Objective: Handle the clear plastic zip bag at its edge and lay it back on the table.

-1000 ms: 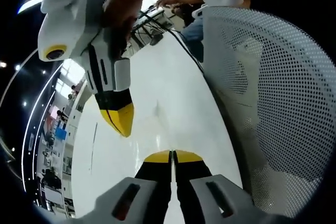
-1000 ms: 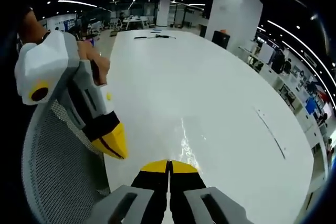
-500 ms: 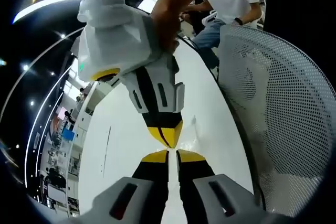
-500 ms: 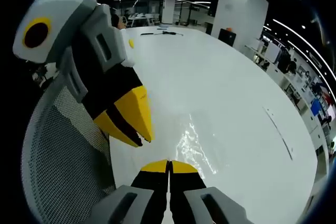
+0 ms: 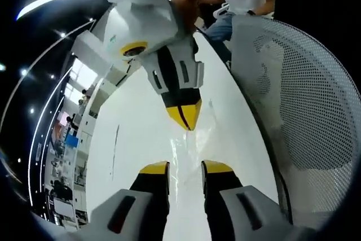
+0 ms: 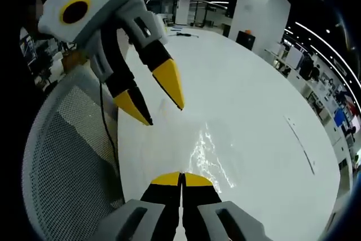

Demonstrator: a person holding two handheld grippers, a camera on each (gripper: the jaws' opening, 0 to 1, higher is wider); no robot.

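Opening now after being closed a moment ago, the left gripper is hovering over the clear plastic zip bag near the table's chair-side edge, while the right gripper is staying pinched shut.

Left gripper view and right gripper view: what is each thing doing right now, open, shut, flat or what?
Left claw: open, above the bag.
Right claw: shut, tips by the bag's edge; grip not clear.
Clear plastic zip bag: lying flat and shiny on the table.
White table: bag lying on it.
White mesh chair back: upright beside the table.
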